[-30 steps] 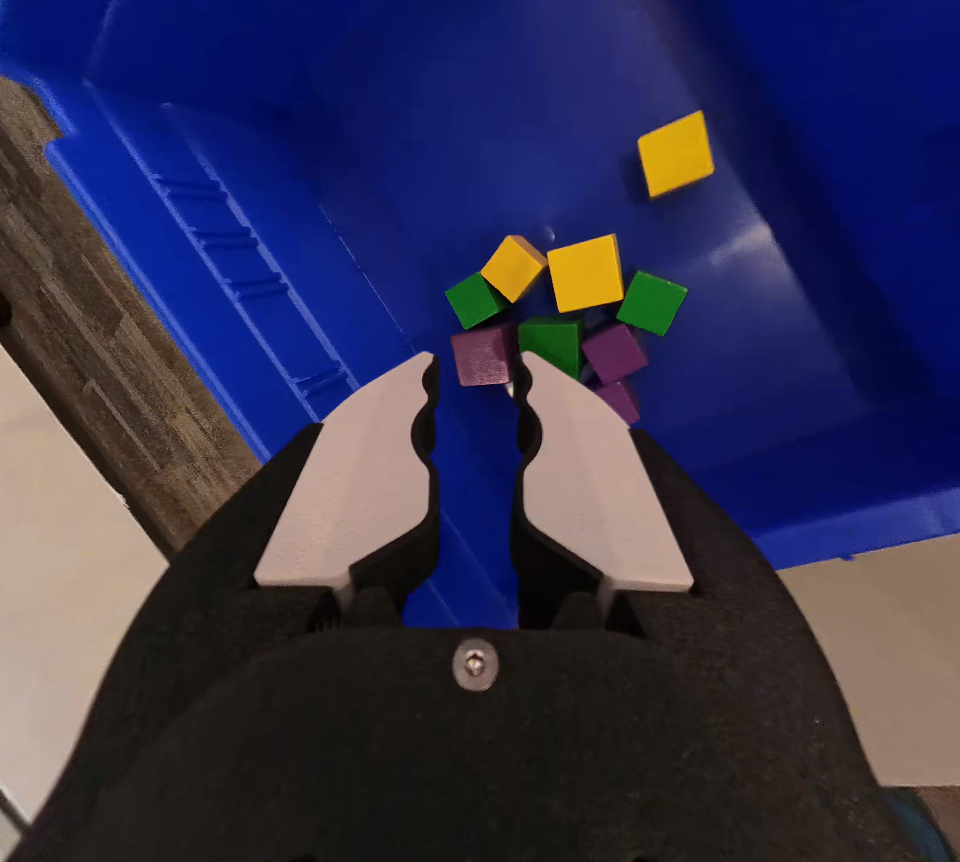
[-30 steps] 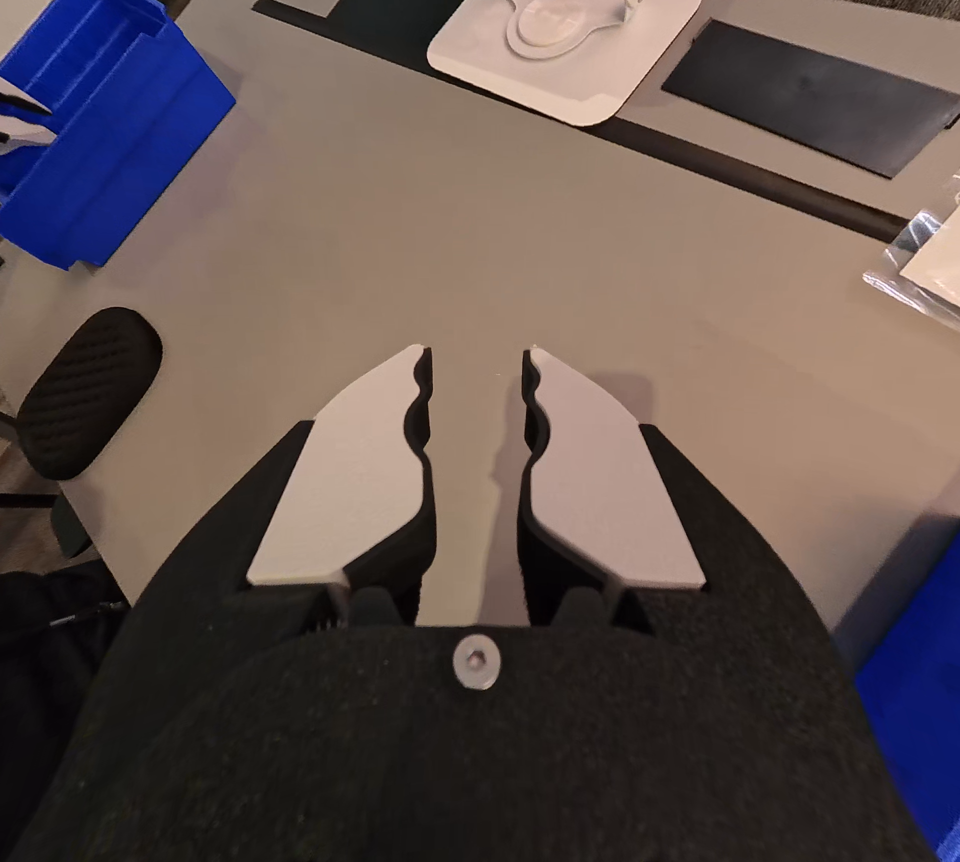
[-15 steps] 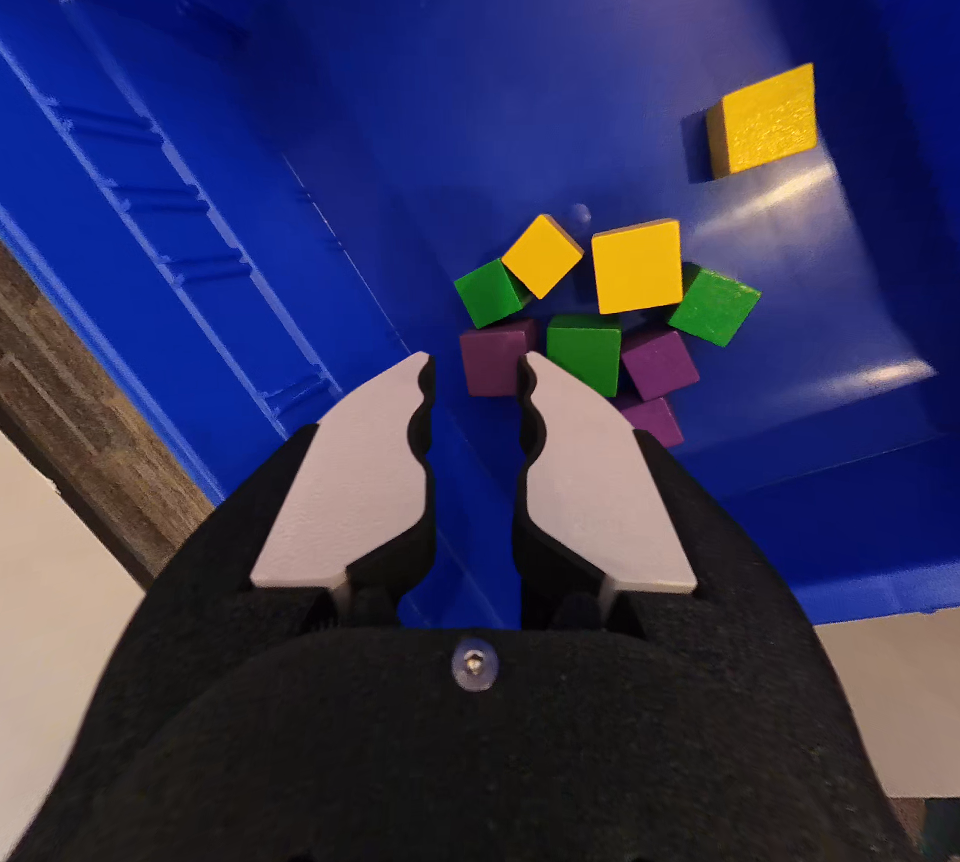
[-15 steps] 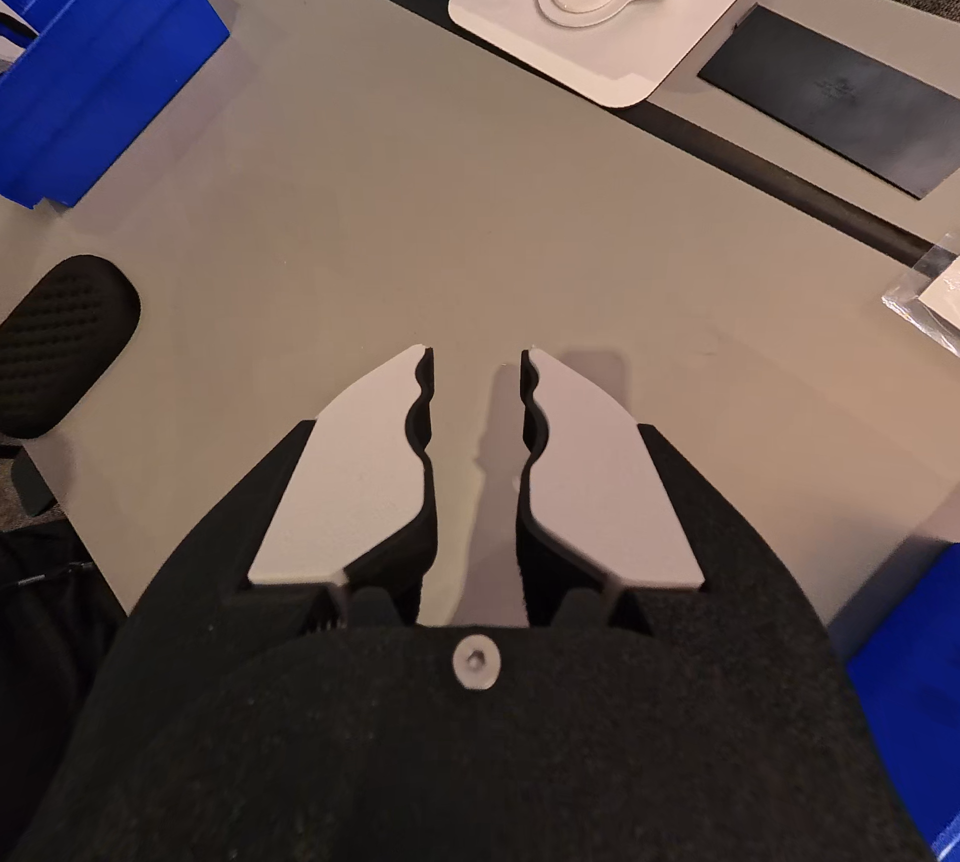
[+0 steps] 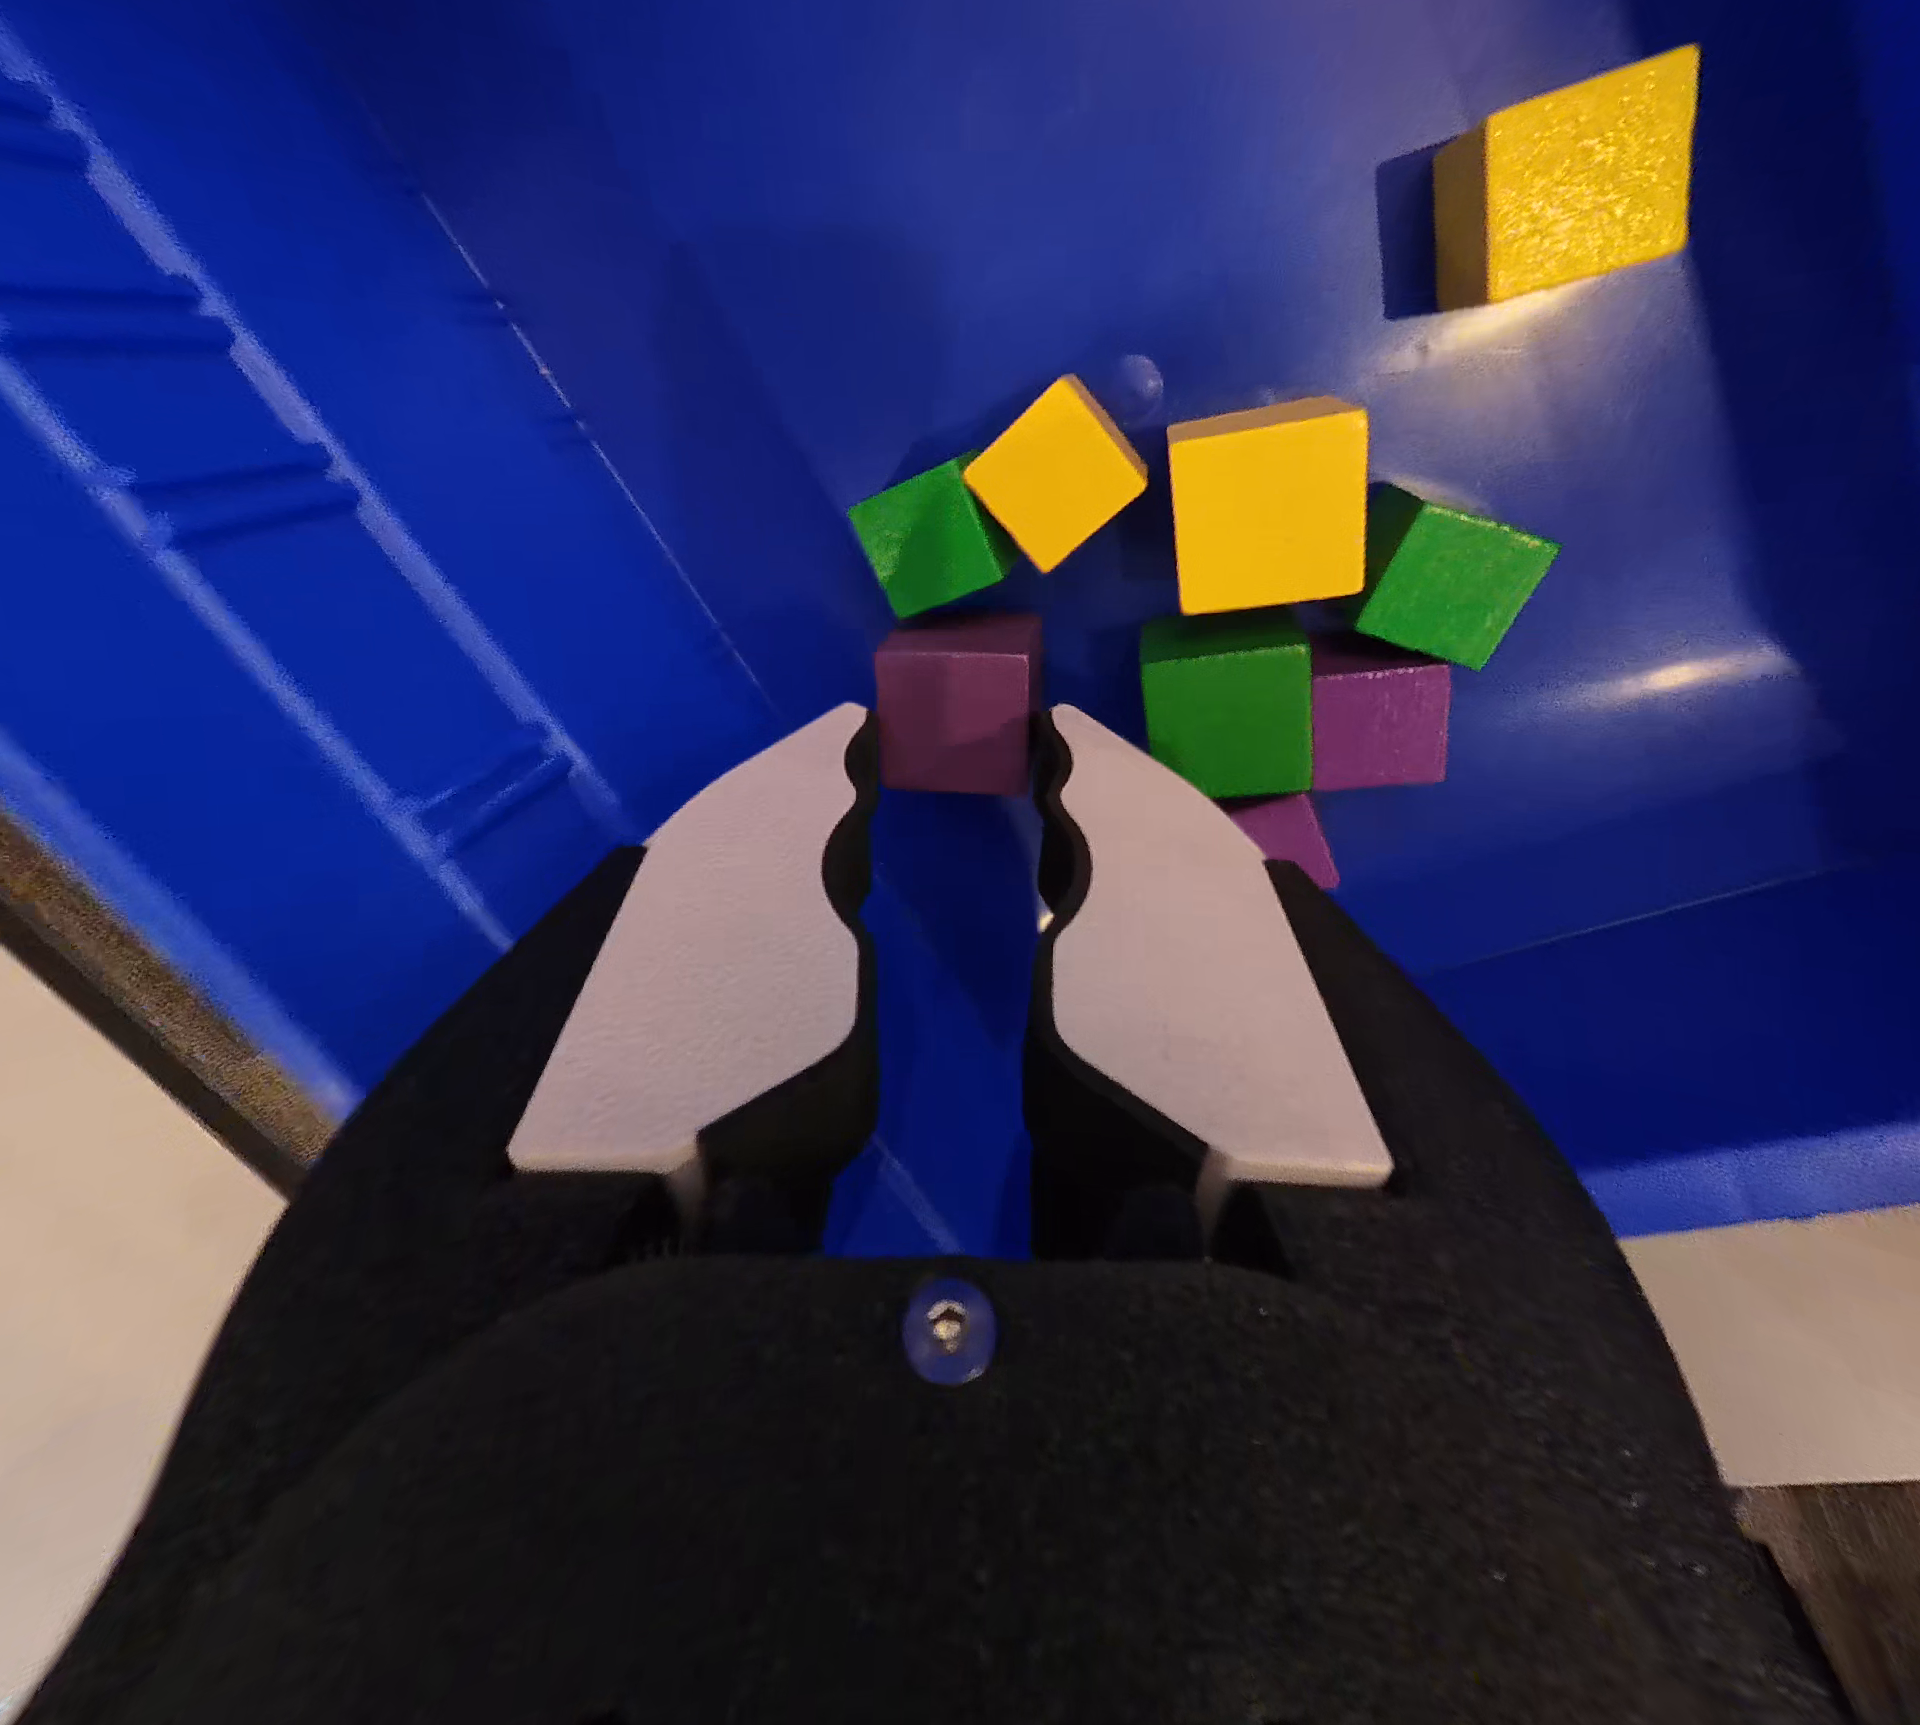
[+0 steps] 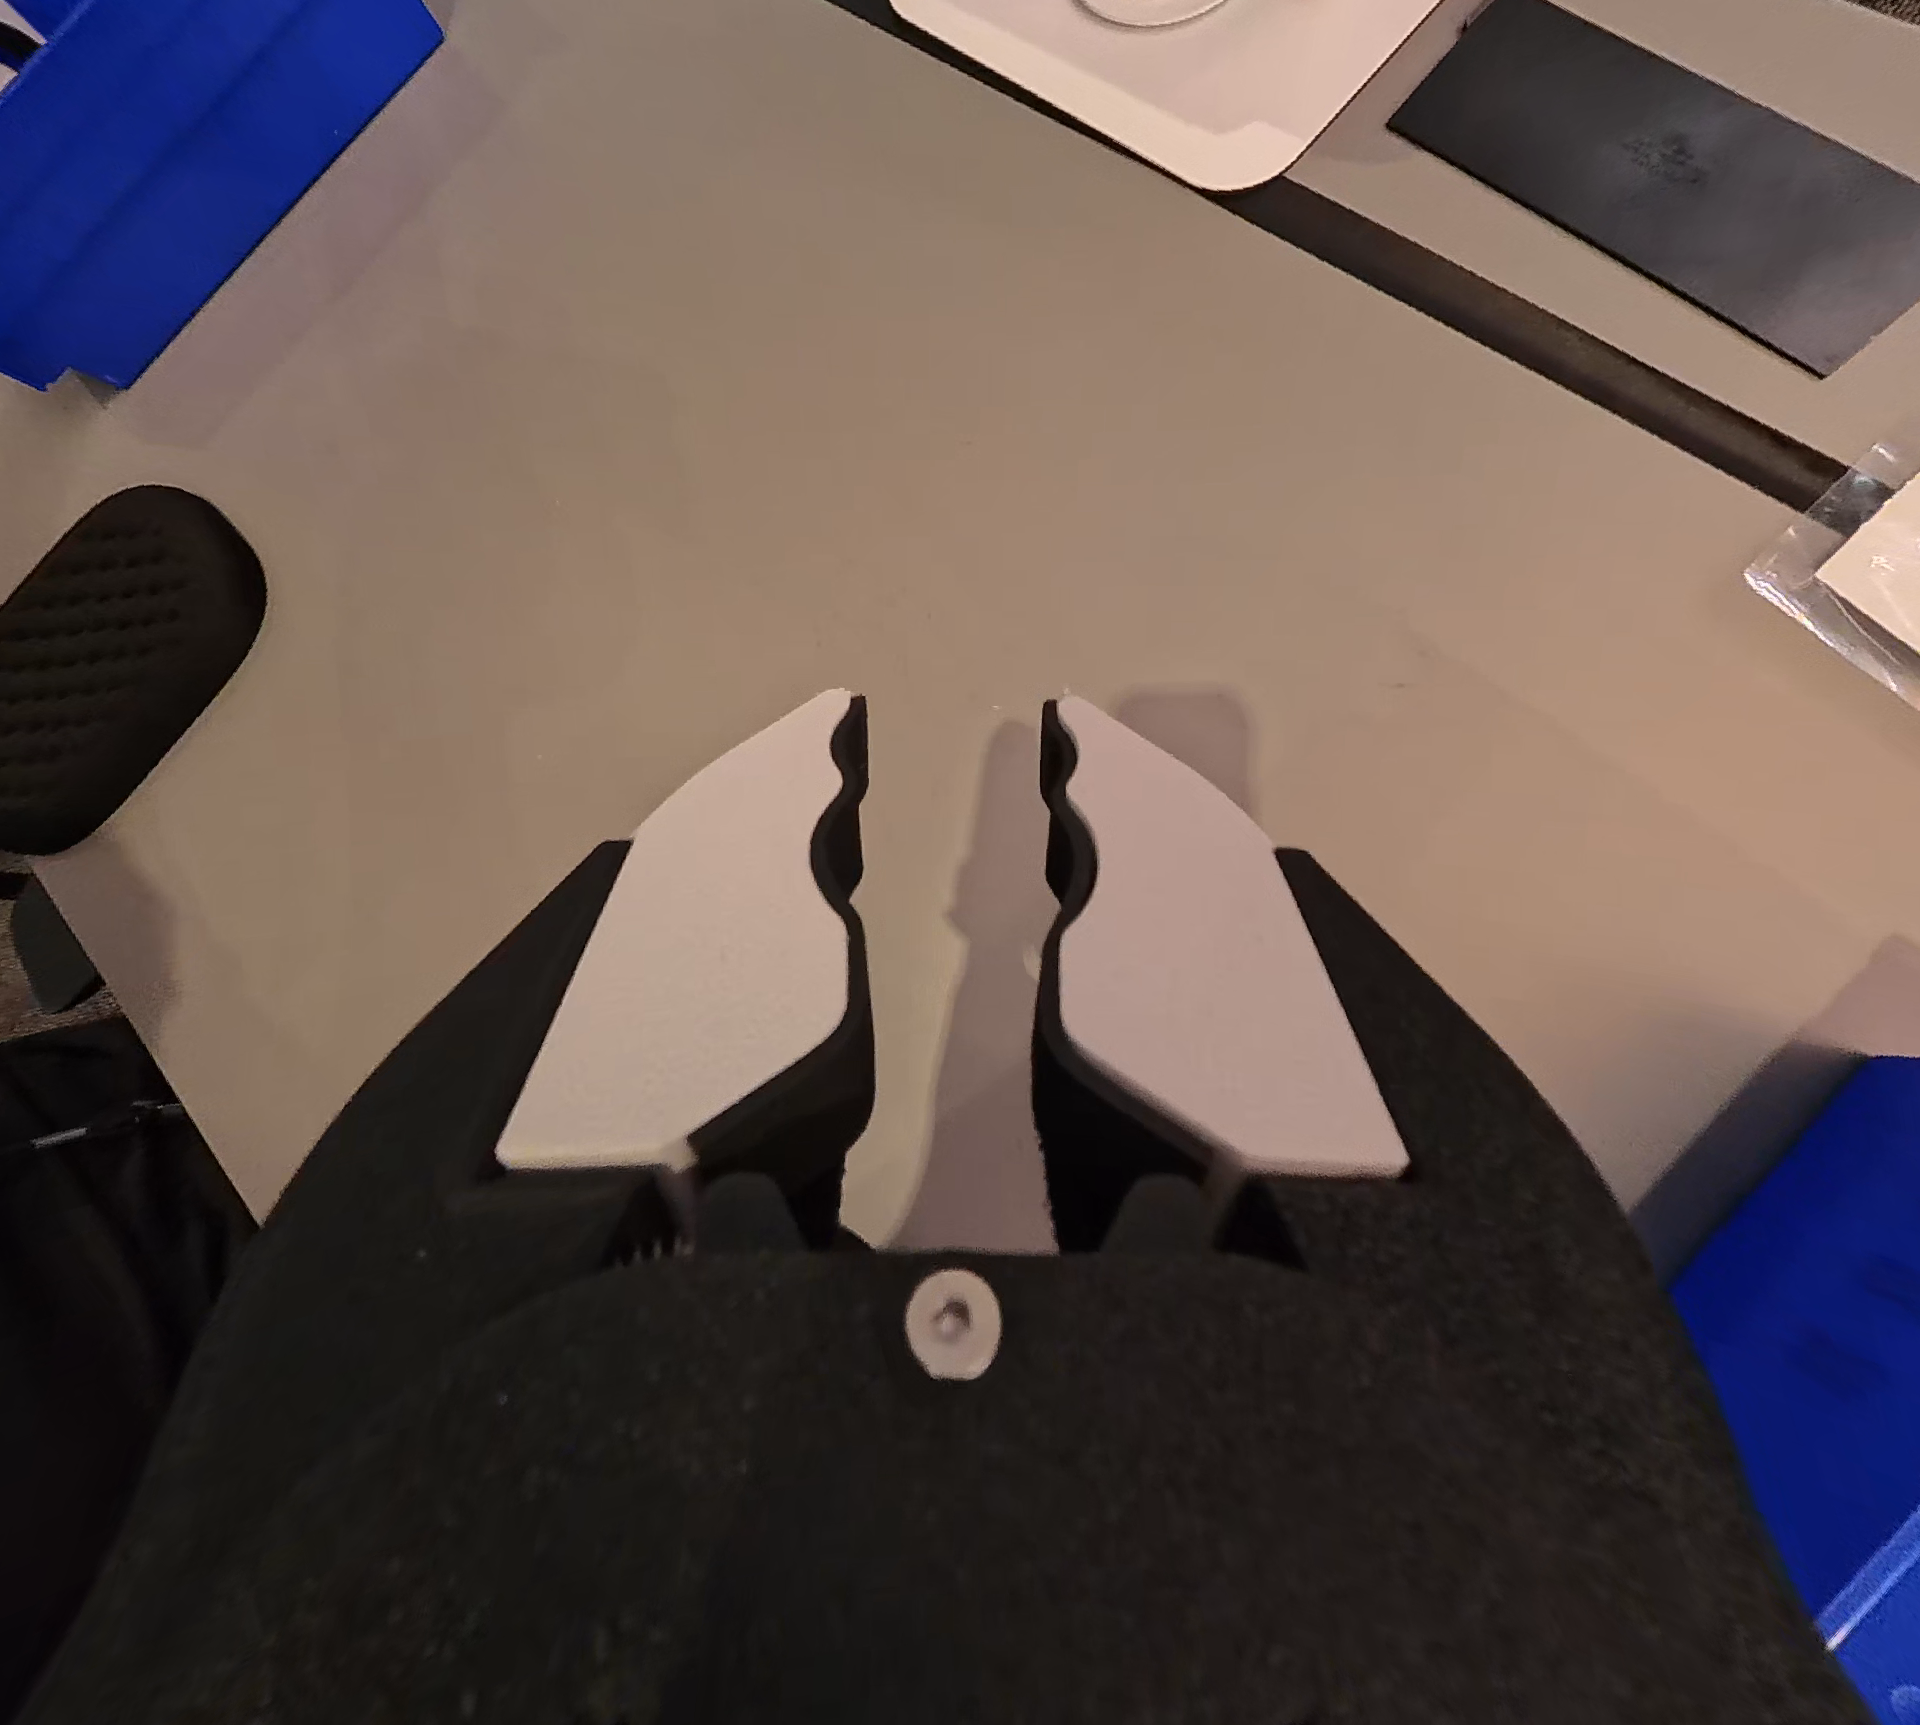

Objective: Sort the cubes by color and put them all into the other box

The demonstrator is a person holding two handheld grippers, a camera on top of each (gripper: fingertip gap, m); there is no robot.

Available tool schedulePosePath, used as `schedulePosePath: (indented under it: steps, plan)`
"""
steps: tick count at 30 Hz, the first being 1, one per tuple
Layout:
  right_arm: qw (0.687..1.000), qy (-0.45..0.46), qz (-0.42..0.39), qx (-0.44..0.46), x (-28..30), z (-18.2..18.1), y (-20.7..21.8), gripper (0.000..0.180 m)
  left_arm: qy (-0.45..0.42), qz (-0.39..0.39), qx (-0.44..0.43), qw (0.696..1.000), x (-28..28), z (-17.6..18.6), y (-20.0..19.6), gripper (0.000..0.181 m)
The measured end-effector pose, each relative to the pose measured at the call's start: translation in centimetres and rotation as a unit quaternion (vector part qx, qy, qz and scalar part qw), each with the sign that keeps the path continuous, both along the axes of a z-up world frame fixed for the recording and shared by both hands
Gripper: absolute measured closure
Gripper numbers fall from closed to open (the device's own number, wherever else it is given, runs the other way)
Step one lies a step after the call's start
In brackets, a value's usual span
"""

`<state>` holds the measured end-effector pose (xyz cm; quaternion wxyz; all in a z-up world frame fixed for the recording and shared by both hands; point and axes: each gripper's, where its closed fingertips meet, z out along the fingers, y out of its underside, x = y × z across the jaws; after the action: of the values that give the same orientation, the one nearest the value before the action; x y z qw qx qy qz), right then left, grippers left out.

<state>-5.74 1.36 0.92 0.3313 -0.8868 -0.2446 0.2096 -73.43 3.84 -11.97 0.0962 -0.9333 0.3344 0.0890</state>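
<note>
Left wrist view: my left gripper (image 5: 954,719), jaws narrowly parted, straddles the purple cube (image 5: 956,704); I'd close squarely, avoiding the green cube (image 5: 1226,704).

The left gripper (image 5: 954,719) reaches down into the blue box (image 5: 1039,117), its jaws parted, their tips on either side of a purple cube (image 5: 956,704). The right gripper (image 6: 954,714) hangs over the worktop (image 6: 831,428), jaws parted and holding nothing.

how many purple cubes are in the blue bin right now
3. One purple cube sits between the left hand-held gripper's fingertips. A second sits right of the middle green cube. A third peeks out below them, partly hidden by a finger. More may be hidden.
</note>
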Motion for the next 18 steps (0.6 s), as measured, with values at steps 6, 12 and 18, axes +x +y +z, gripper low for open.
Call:
schedulePosePath:
  steps: [6,12,18]
  plan:
    - [0.999,-0.004,-0.007,0.041,-0.7,1.4,0.6,0.149,-0.068,-0.071,0.192,0.976,4.6,9.9,1.6,0.152]
    - [0.949,0.142,0.224,0.171,-12.7,7.5,-3.2,0.149,-0.255,-0.248,0.333,0.873,21.8,19.3,-1.6,0.153]
    - [0.907,0.315,0.275,0.04,-20.4,8.3,-6.3,0.141,-0.335,-0.387,0.396,0.763,36.6,21.8,-5.6,0.153]
